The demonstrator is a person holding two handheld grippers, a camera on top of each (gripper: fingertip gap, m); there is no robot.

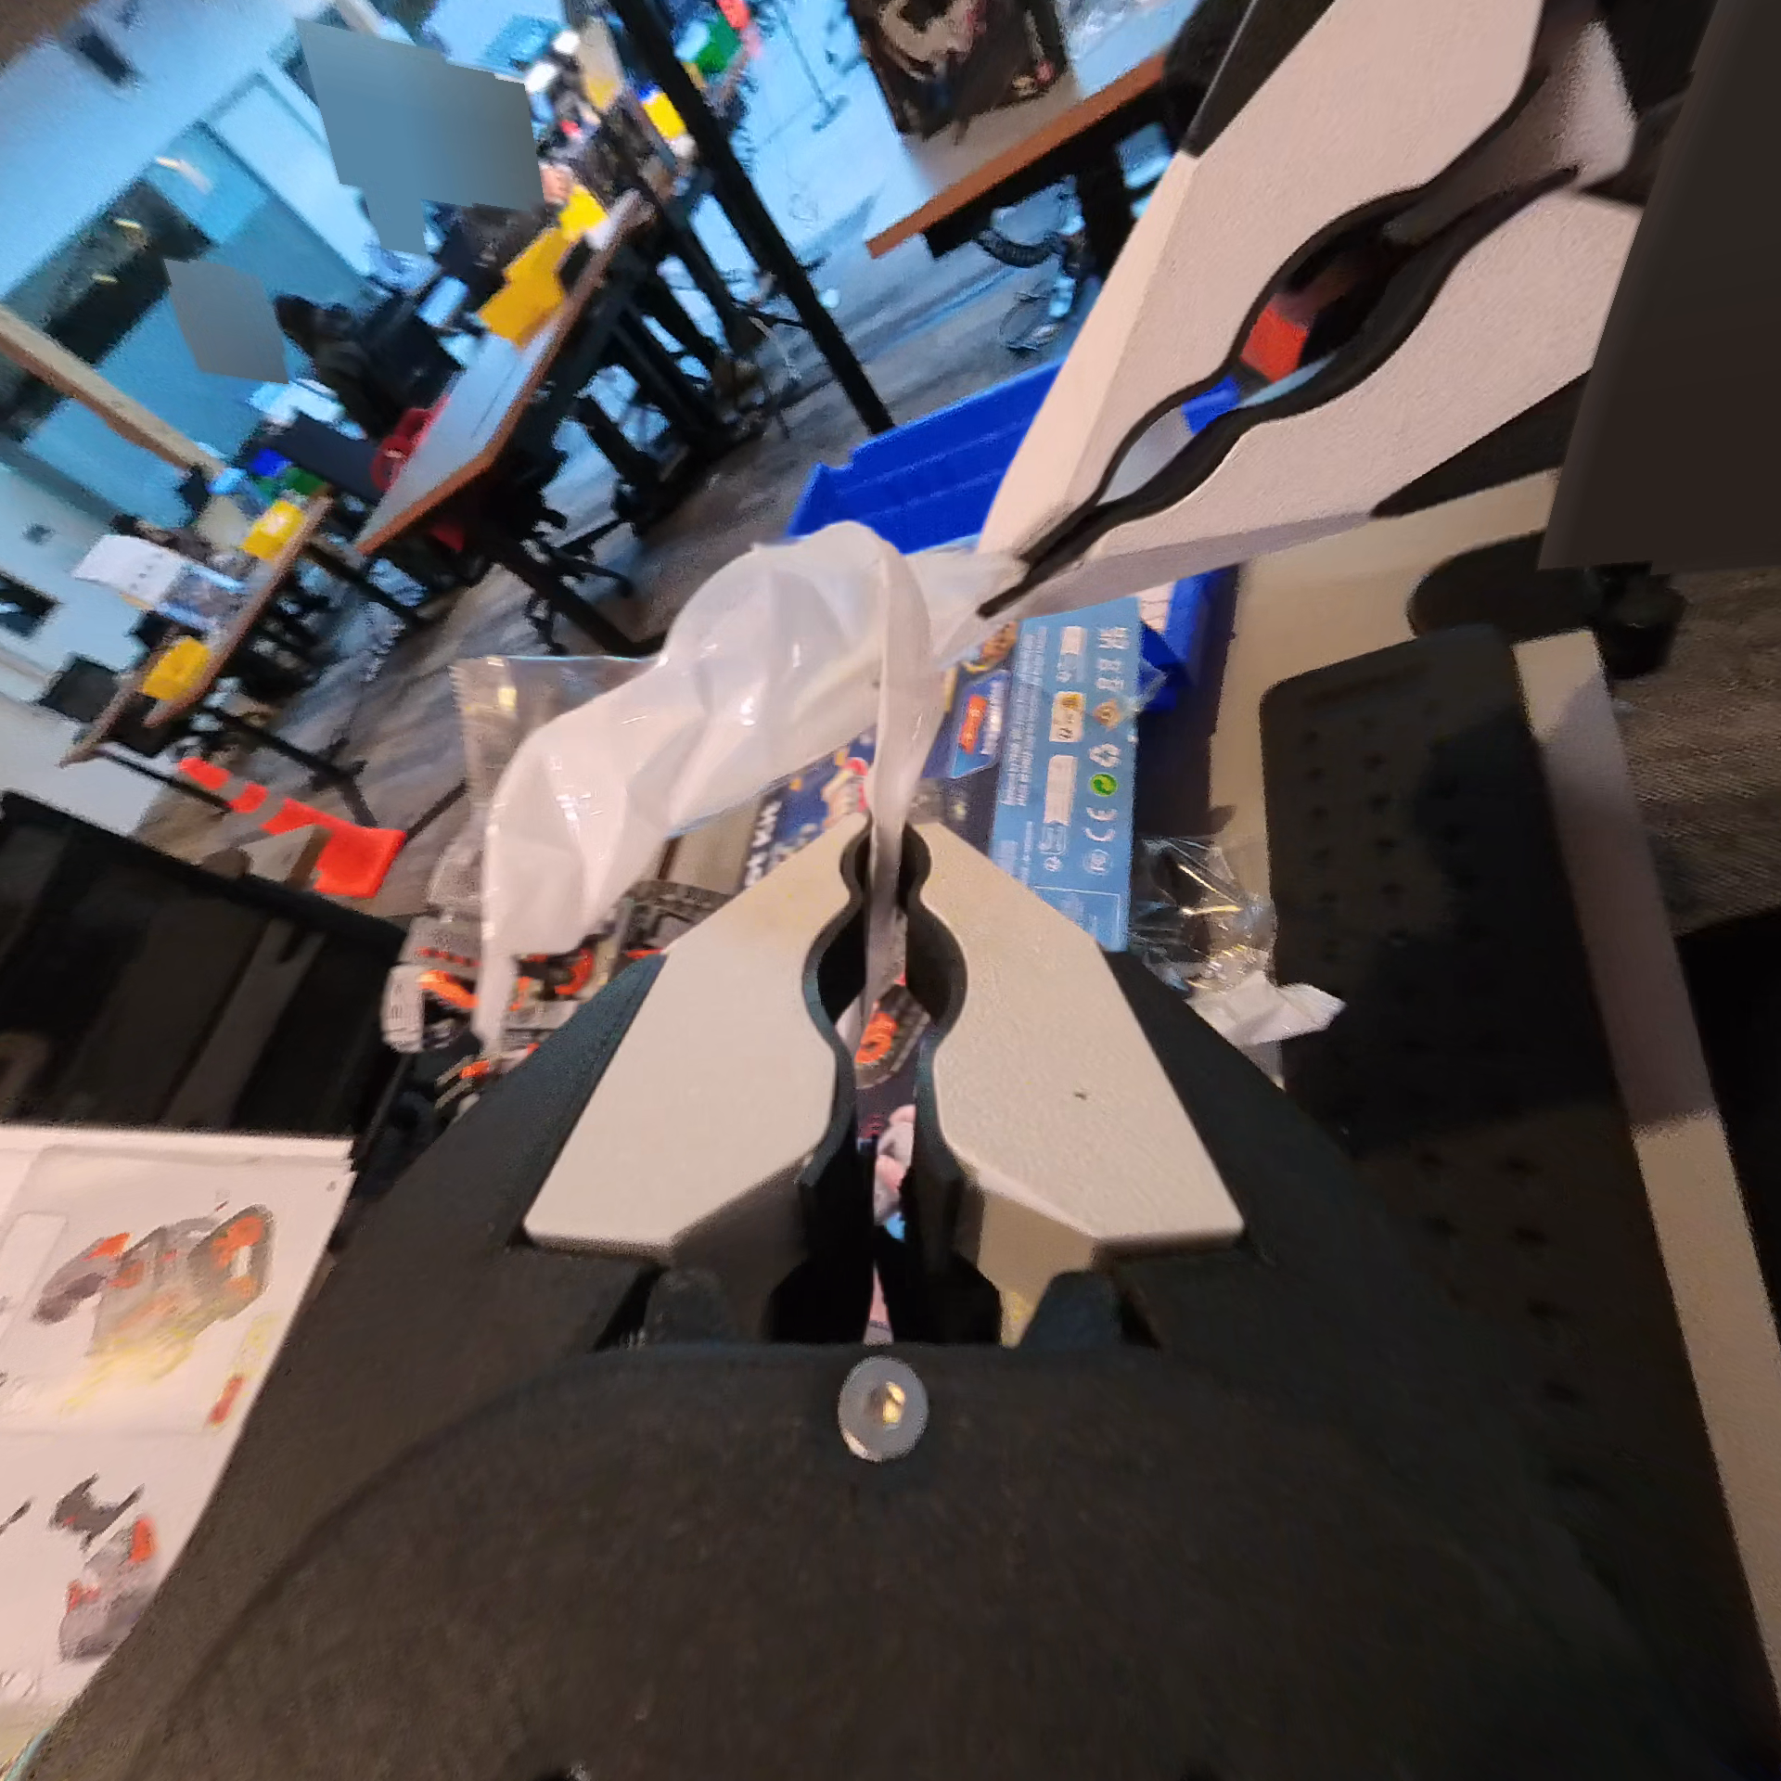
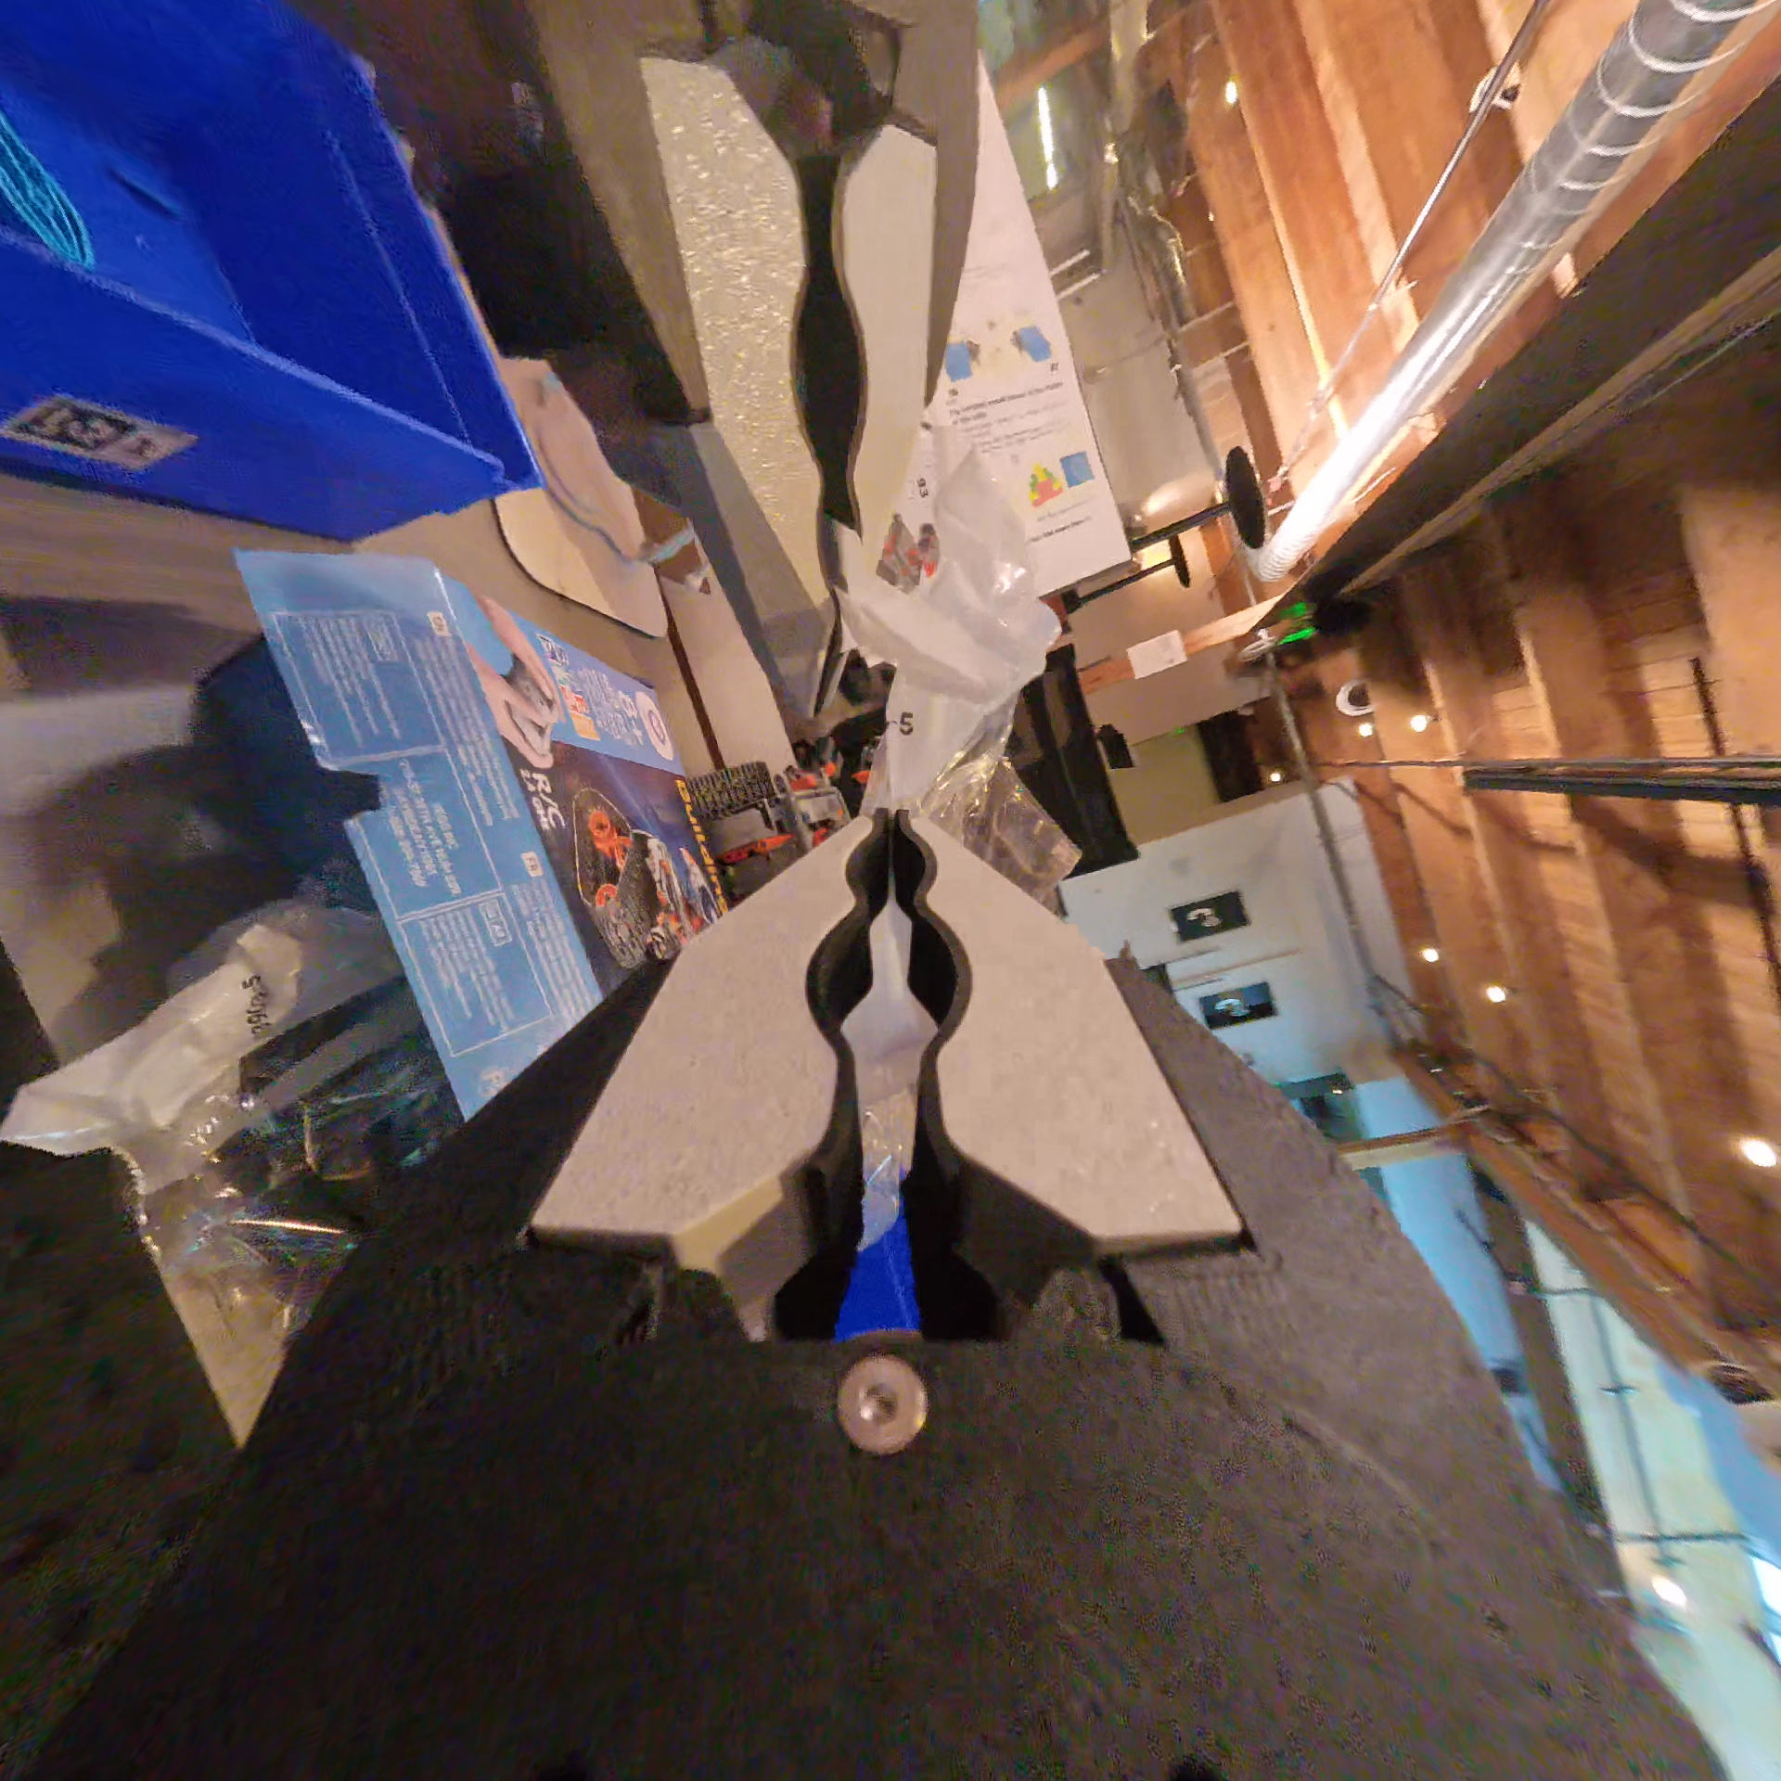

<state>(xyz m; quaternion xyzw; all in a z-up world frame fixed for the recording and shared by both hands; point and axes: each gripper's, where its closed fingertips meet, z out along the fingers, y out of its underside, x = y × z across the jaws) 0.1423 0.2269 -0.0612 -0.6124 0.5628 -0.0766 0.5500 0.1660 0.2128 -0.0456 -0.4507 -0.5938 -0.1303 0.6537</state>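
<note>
A white, crumpled plastic bag (image 1: pixel 694 732) hangs in the air between my two grippers. My left gripper (image 1: pixel 889 831) is shut on a thin strip of the bag that runs down between its fingers. My right gripper (image 1: pixel 1007 588) comes in from the upper right and is shut on the bag's other end. In the right wrist view my right gripper (image 2: pixel 889 819) pinches the bag (image 2: pixel 949 617) at its tips. There the left gripper (image 2: pixel 848 540) reaches in from the top and grips the same bag.
A blue toy box (image 1: pixel 1060 771) lies under the bag, with a blue bin (image 1: pixel 925 472) behind it. A black perforated mat (image 1: pixel 1426 867) lies to the right and a clear bag of dark parts (image 1: pixel 1205 916) beside it. An instruction booklet (image 1: pixel 145 1301) lies at the left. The grippers are tip to tip, or close to it.
</note>
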